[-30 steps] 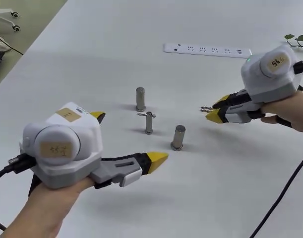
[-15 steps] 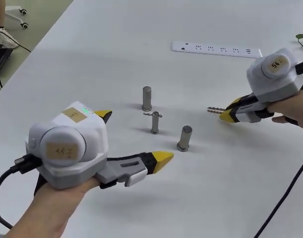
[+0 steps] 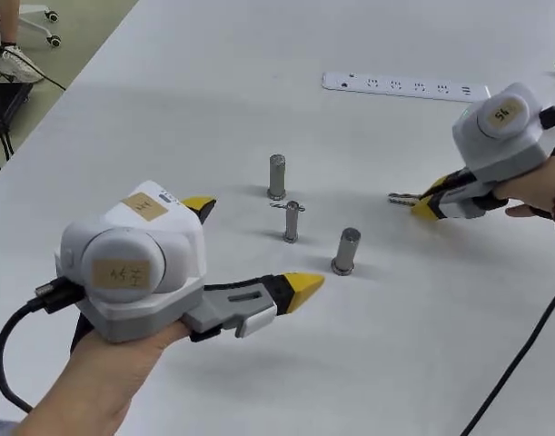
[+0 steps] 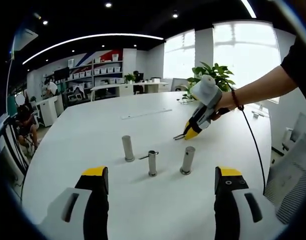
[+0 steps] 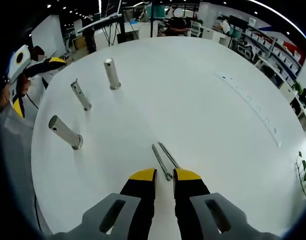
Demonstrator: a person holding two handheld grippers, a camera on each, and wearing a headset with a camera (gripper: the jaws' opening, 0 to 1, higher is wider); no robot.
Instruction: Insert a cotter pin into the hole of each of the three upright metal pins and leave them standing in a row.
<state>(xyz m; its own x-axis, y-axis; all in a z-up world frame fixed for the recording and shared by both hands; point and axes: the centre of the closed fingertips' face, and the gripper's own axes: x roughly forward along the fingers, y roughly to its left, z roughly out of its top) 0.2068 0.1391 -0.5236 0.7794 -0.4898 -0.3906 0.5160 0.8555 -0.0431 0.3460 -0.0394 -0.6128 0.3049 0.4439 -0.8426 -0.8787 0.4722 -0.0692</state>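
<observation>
Three metal pins (image 3: 292,222) upright, left tongs (image 4: 161,173) wide, right tongs (image 5: 165,176) gripping cotter pins (image 5: 160,160).

Silver metal pins (image 3: 292,224) on a white table (image 3: 168,118).

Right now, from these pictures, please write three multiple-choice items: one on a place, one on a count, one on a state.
1. Which metal pin carries the inserted cotter pin? A) farthest B) middle pin C) nearest
2. How many loose cotter pins are at the right gripper tips? A) one B) two C) four
3. The left gripper is: A) open, empty B) shut on a pin C) shut on a cable
Key: 1B, it crosses the middle pin's top; 2B, two show side by side; 3A, jaws wide apart.
</observation>
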